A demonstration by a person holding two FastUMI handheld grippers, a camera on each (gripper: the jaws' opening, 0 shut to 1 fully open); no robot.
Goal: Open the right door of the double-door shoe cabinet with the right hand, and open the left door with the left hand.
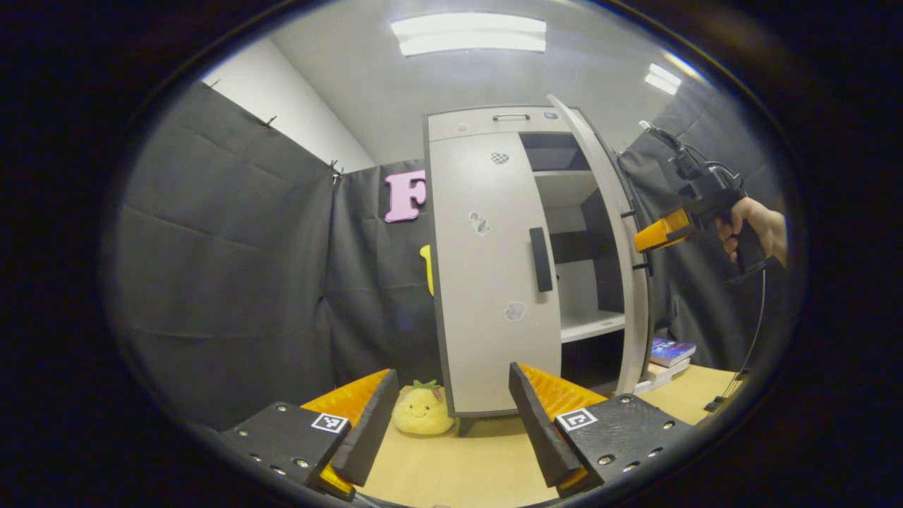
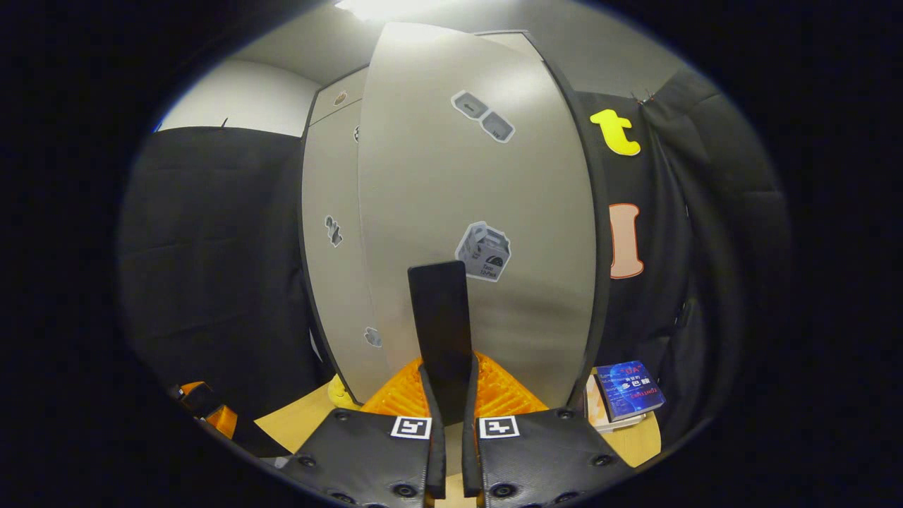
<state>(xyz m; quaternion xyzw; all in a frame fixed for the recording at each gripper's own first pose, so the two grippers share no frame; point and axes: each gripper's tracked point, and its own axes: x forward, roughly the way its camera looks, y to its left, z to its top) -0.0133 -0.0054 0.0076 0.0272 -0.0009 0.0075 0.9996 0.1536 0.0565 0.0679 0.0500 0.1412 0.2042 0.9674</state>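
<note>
Left gripper view: left gripper [image 1: 451, 416] has its fingers [image 1: 367, 423] spread wide, nothing between them, hovering over the wooden desk [image 1: 458, 473]. Beyond the fingers sits a yellow plush toy [image 1: 422, 409] on the desk, just beside the foot of the shoe cabinet [image 1: 494, 268]. Left door [image 1: 490, 275] is shut, its black handle [image 1: 541, 259] near the inner edge, untouched. Right door [image 1: 614, 247] is swung out, seen nearly edge-on; white shelves [image 1: 592, 324] show inside. A hand [image 1: 755, 229] holds the right gripper [image 1: 663, 233] at the outer face of the right door. Books [image 1: 667, 356] are stacked on the desk right of the cabinet.

Right gripper view: right gripper [image 2: 451, 416] has its fingers [image 2: 430, 402] pressed onto the right door's black handle [image 2: 441, 324], one finger each side, pinching its lower end. The right door [image 2: 480, 212] stands out from the cabinet front, with the left door [image 2: 331, 261] behind it to the left. A blue book [image 2: 629, 398] lies on the desk at lower right.
</note>
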